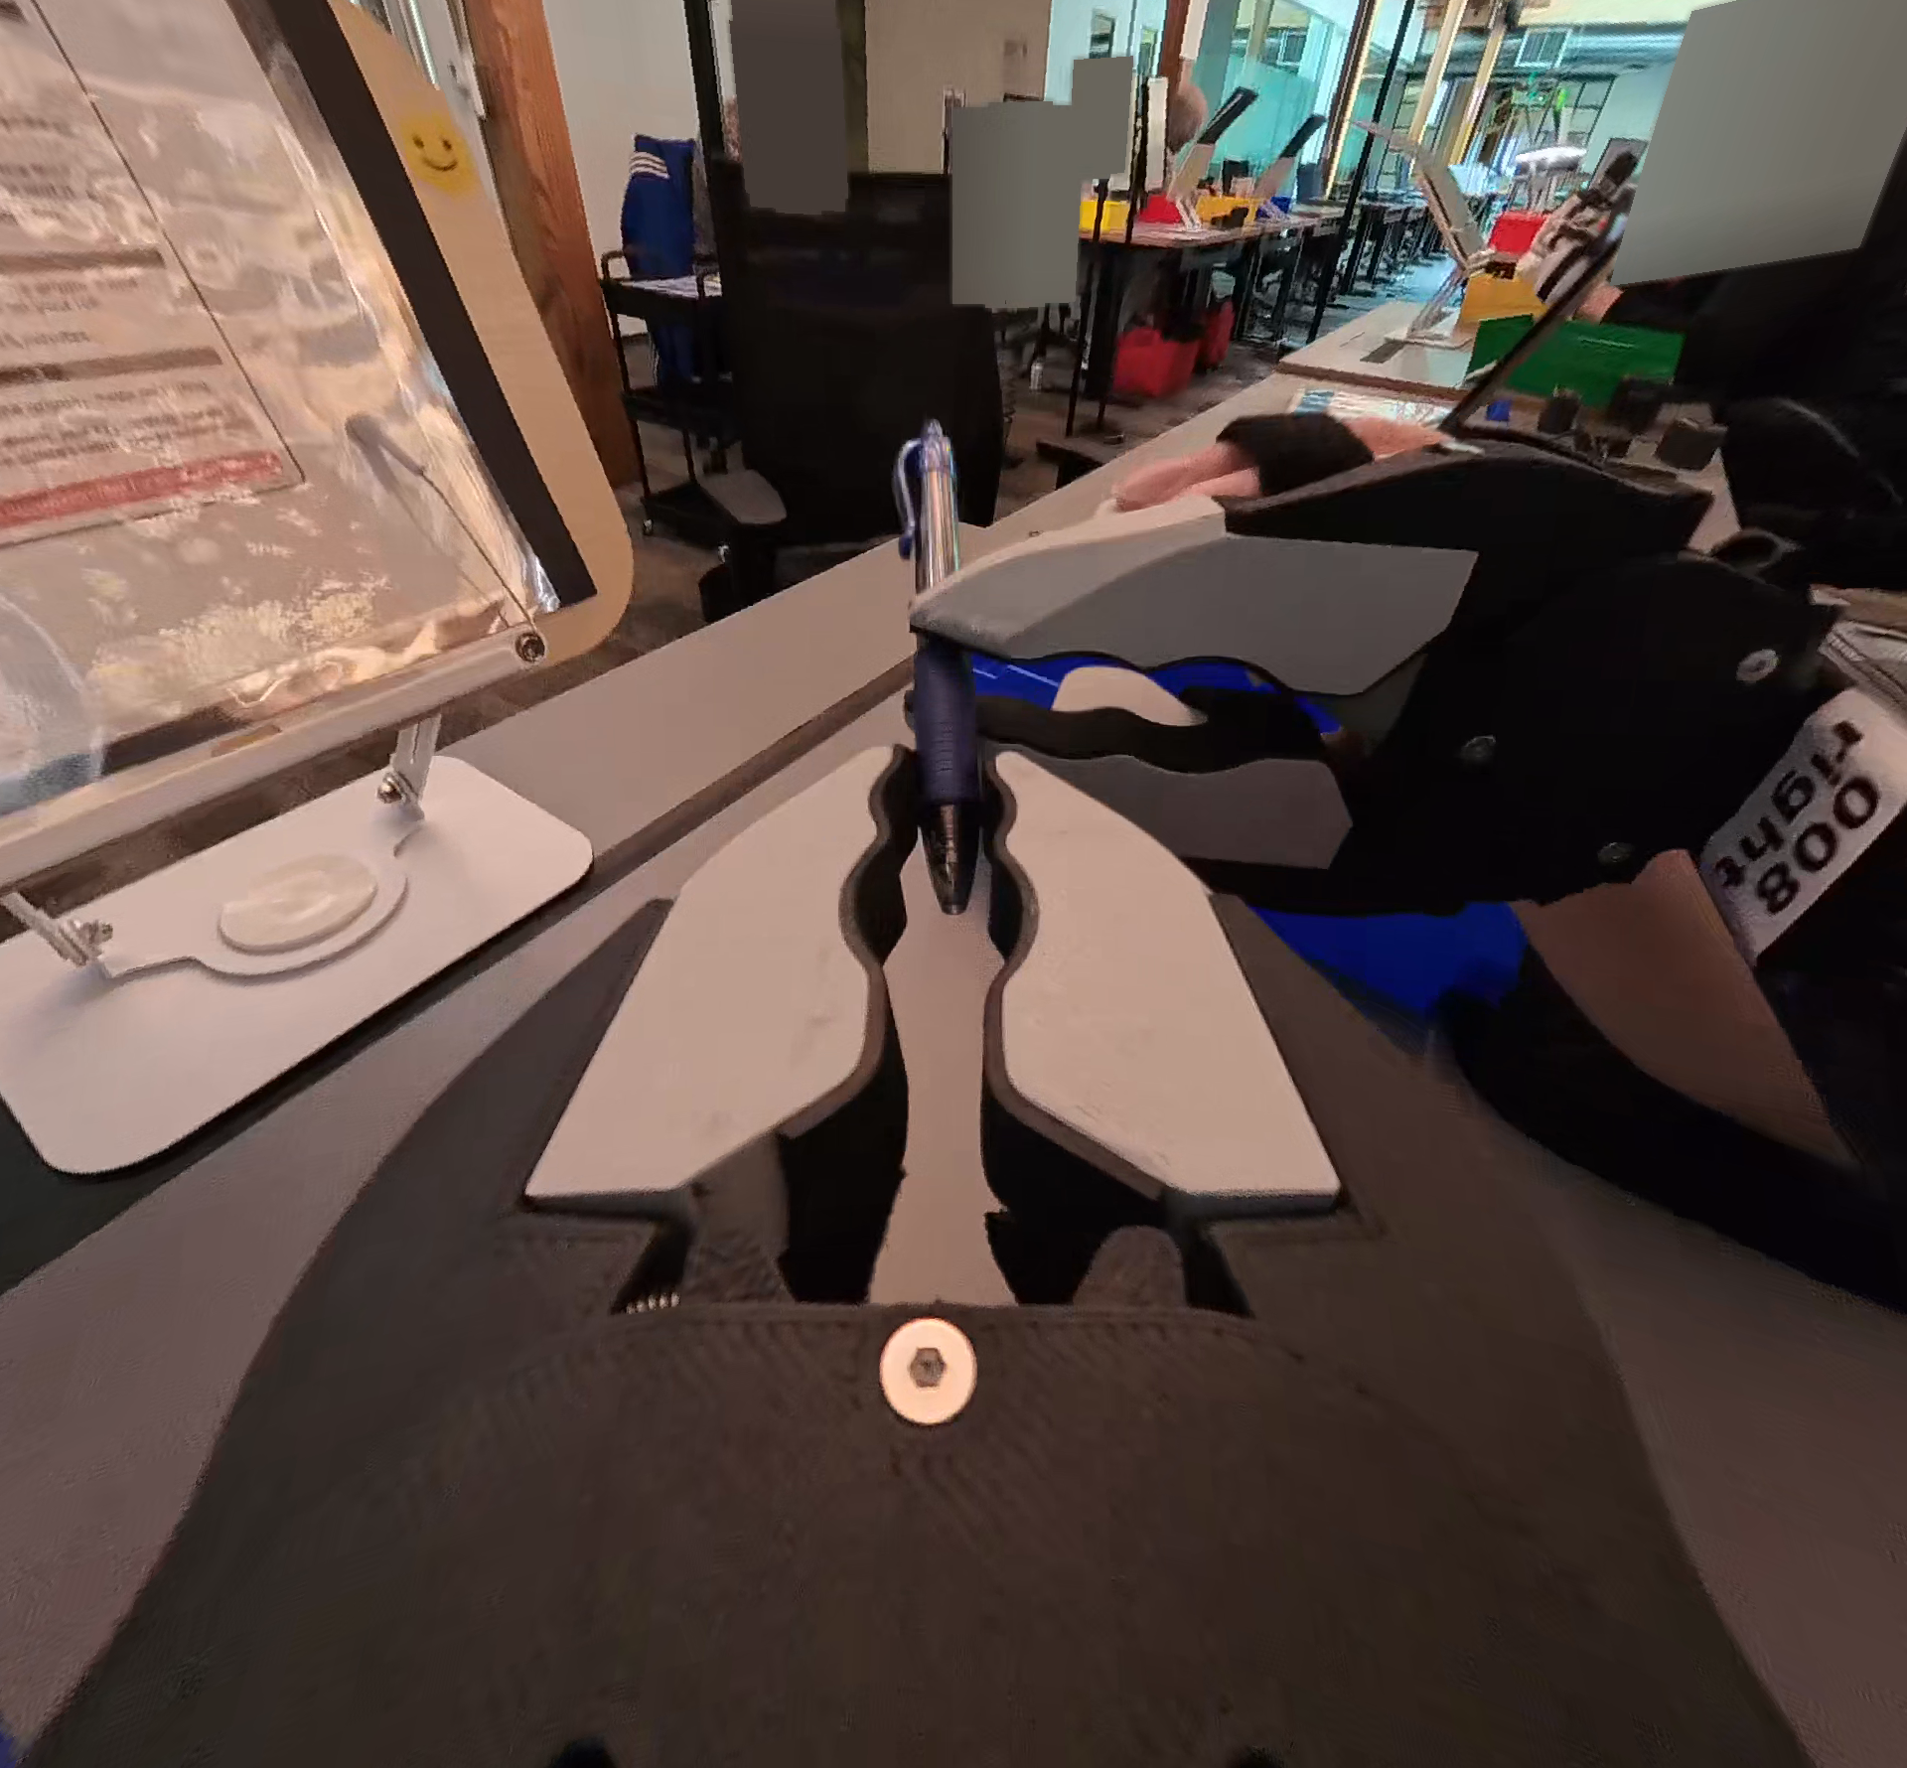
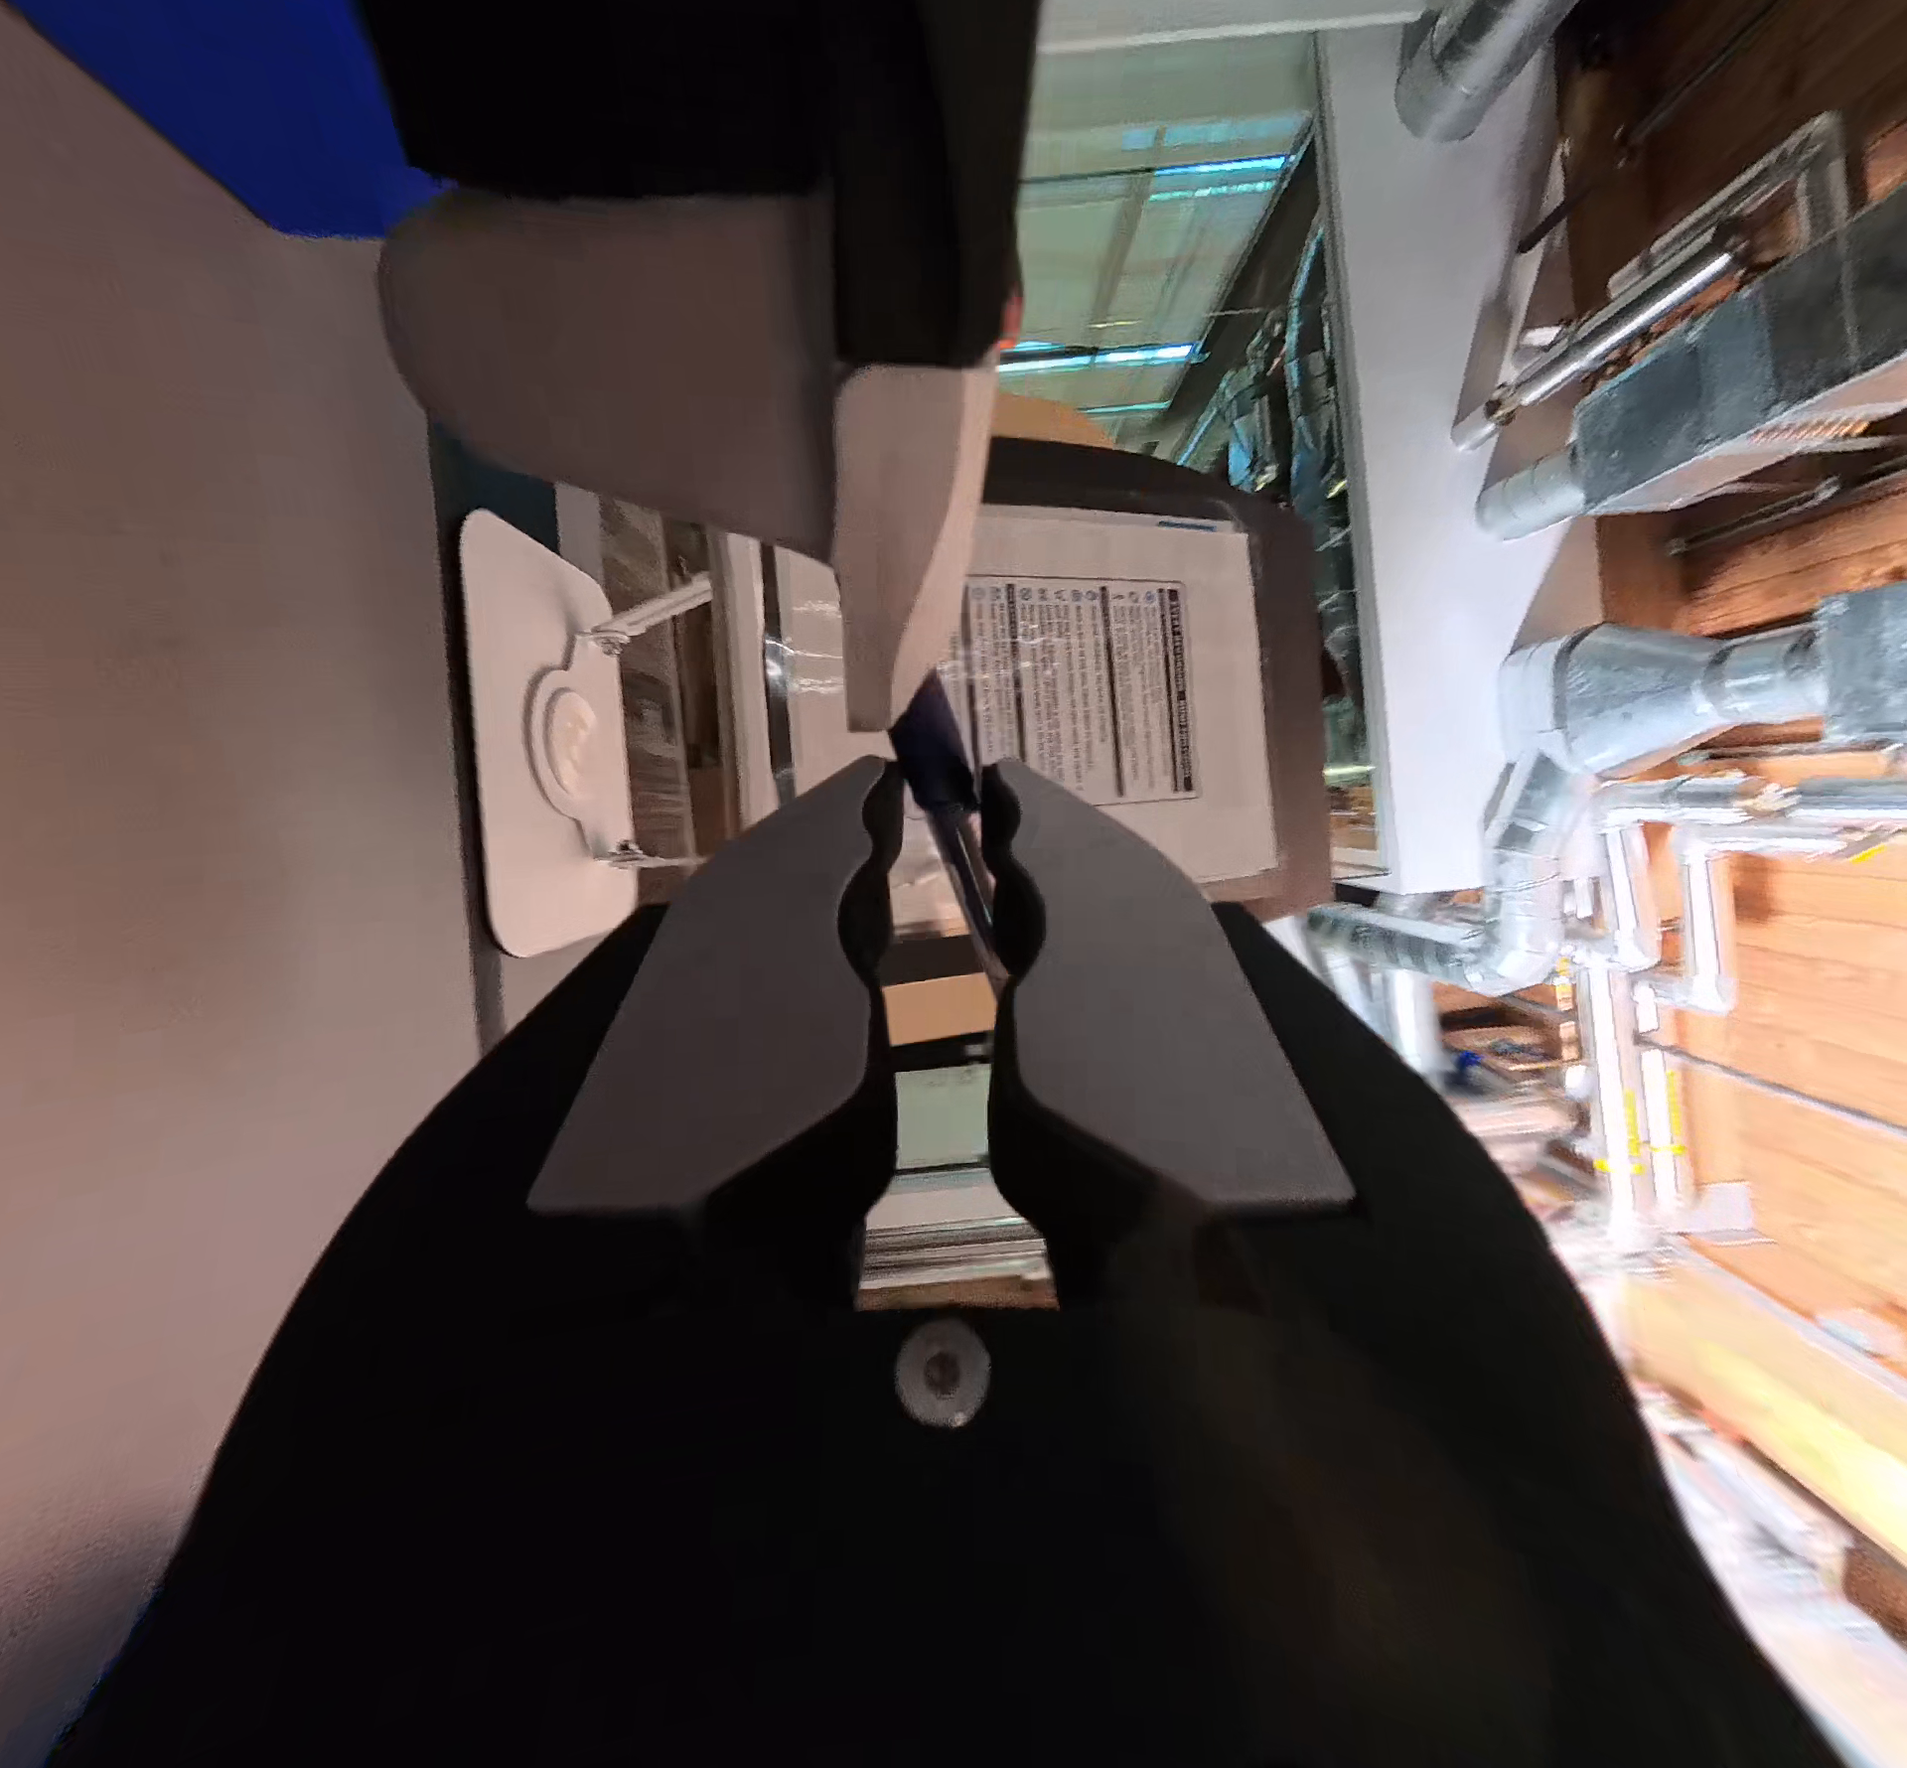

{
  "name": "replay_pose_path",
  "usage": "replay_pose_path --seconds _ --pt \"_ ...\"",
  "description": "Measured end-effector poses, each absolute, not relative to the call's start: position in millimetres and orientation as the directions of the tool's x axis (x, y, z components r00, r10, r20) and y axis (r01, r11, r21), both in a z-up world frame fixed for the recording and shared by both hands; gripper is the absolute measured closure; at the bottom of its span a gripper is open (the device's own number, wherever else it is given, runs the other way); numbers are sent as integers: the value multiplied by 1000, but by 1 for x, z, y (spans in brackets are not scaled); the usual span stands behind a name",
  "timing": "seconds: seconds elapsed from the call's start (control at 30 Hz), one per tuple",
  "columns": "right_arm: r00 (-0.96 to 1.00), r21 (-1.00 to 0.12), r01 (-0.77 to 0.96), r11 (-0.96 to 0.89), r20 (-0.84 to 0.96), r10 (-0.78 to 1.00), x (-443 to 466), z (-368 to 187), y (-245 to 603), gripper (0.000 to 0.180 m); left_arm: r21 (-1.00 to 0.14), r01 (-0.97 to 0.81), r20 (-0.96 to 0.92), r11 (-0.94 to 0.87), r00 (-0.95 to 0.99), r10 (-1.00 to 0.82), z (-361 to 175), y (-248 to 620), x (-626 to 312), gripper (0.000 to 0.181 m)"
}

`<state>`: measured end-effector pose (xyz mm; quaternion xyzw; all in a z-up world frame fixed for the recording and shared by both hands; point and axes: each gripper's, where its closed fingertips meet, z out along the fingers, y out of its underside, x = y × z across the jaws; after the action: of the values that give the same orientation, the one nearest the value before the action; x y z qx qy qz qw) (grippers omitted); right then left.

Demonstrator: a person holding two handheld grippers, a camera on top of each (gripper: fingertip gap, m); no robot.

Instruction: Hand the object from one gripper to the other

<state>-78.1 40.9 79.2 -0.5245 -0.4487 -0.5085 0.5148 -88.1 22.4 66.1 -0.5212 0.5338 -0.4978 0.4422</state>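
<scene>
A blue pen (image 1: 941,738) stands nearly upright above the grey table, clip end up and tip down. My left gripper (image 1: 944,769) has its jaws closed on the pen's dark grip near the tip. My right gripper (image 1: 944,676) reaches in from the right, turned on its side, and meets the pen just above the left fingertips. In the right wrist view the pen (image 2: 934,774) fills the narrow gap of my right gripper (image 2: 937,779), and the left gripper's grey fingers (image 2: 908,563) come down from above onto the same pen. Both grippers hold it.
A tilted document stand (image 1: 258,294) on a white base (image 1: 258,945) stands at the left on the grey table (image 1: 671,717). A gloved hand (image 1: 1290,454) holds the right gripper. Something blue (image 1: 1393,955) lies under it. Desks with coloured bins stand far behind. Only a small space, under 4 cm, lies between the two pairs of fingers.
</scene>
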Motion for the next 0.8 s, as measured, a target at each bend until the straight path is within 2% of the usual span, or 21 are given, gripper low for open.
replay_pose_path --seconds 0.13,0.27,0.33,0.47,0.6,0.67,0.73,0.8 --pt "331 -337 920 -202 942 -64 -47 83 44 157 -992 -87 99 -96 -37 -994 74 35 -93 170" --pt "556 -576 730 -367 813 -169 7 88 33 156 -991 -7 133 -133 16 -991 97 60 -111 170" --pt "637 -660 638 -397 742 -208 26 89 27 157 -989 41 143 -141 38 -989 111 71 -122 170" --pt "661 -698 568 -437 703 -263 52 92 16 157 -980 120 164 -157 58 -985 134 86 -143 170" --pt "691 -718 556 -418 679 -248 53 91 17 155 -974 138 178 -177 -2 -984 142 80 -149 170" --pt "838 -830 483 -279 531 -125 27 90 25 154 -974 124 177 -190 -109 -978 142 65 -145 171" --pt "953 -957 272 -103 252 169 -19 98 26 153 -977 89 178 -196 -178 -968 137 52 -140 170" --pt "876 -999 -9 -44 -29 481 -57 118 8 150 -983 64 152 -172 -239 -959 132 39 -137 170"
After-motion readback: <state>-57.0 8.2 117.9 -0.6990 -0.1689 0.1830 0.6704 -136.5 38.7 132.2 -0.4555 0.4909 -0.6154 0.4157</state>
